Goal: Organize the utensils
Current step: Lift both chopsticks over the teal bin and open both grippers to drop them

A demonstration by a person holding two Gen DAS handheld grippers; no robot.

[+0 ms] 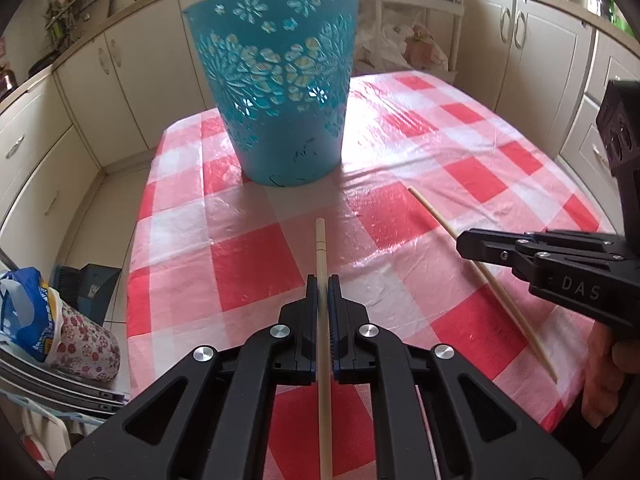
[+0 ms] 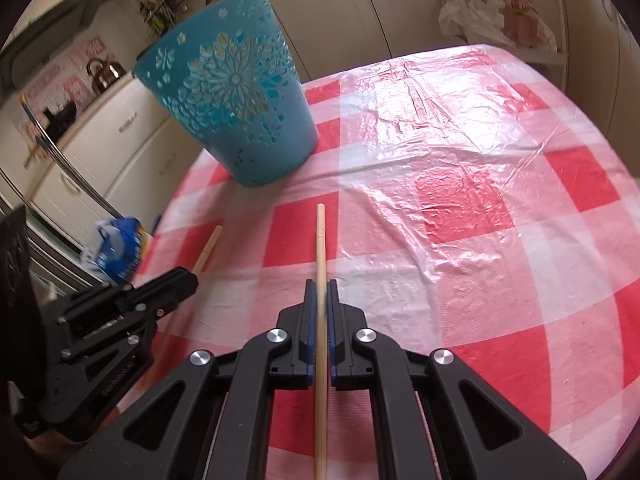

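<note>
Left wrist view: left gripper (image 1: 323,292) and right gripper (image 2: 321,296) each clench one chopstick (image 1: 321,248) over the tabletop (image 1: 400,208); neither is in the bin (image 1: 276,80) yet.

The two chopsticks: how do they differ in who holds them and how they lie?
The left chopstick sits in the left hand-held gripper; the right chopstick in the right hand-held gripper. In the left wrist view, the left one runs straight ahead while the right one slants. Both are pale wood, clamped mid-shaft.
</note>
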